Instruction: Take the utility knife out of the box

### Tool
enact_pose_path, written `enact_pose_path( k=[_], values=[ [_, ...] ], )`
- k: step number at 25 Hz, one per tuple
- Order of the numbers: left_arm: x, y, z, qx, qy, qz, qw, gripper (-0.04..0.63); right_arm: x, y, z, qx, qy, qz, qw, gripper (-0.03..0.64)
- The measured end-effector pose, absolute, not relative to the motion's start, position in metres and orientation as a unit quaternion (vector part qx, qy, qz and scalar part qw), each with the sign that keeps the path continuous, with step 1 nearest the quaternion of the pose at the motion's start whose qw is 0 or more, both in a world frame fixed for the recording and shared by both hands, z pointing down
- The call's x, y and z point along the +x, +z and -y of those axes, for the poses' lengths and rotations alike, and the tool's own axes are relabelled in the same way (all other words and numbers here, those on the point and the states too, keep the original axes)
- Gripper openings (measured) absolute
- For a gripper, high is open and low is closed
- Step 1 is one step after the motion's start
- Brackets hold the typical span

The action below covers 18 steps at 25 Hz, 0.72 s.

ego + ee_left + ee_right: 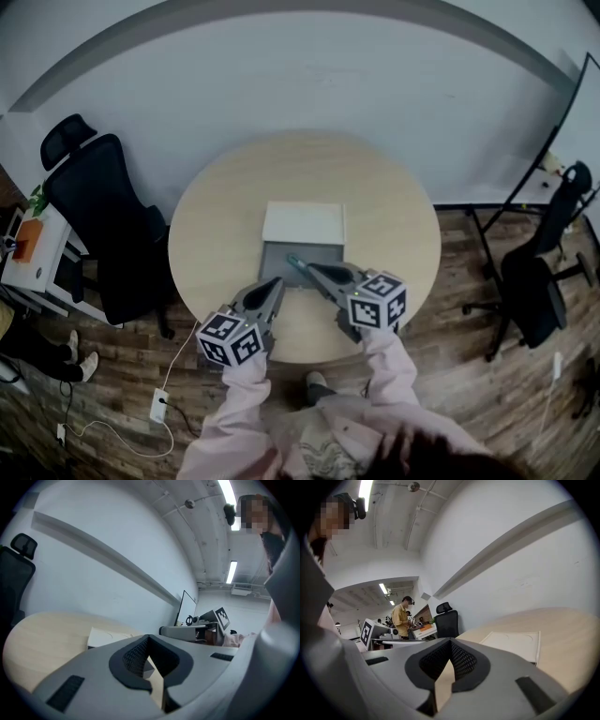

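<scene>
A grey box (300, 258) stands open in the middle of the round table (216, 225), its white lid (303, 223) folded back toward the wall. A small teal object (294, 262), maybe the utility knife, shows at the box's front edge. My right gripper (309, 269) is shut and empty, its tip at that front edge beside the teal object. My left gripper (275, 284) is shut too, just short of the box's front left corner. In the left gripper view the lid (105, 637) lies beyond the shut jaws (149, 637). The right gripper view shows the lid (513, 644) ahead of its tip (451, 641).
A black office chair (103, 216) stands left of the table beside a desk (33, 253). Another chair (530, 291) and a whiteboard stand (553, 141) are on the right. A power strip (157, 406) lies on the floor. A person (400, 616) stands in the background.
</scene>
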State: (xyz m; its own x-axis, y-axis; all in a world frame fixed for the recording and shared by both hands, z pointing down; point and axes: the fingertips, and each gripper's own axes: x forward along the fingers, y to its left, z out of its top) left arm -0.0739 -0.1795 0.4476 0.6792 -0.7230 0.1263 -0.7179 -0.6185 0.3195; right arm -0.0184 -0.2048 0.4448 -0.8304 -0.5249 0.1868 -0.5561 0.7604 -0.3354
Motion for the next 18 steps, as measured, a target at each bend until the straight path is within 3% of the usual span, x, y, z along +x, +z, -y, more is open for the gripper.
enact_pose_path(
  k=[18],
  values=[
    [-0.080,0.463,0.232,0.880,-0.003,0.428,0.206,0.006,-0.032,0.456,0.266,0.247,0.210,0.942,0.082,-0.003]
  ],
)
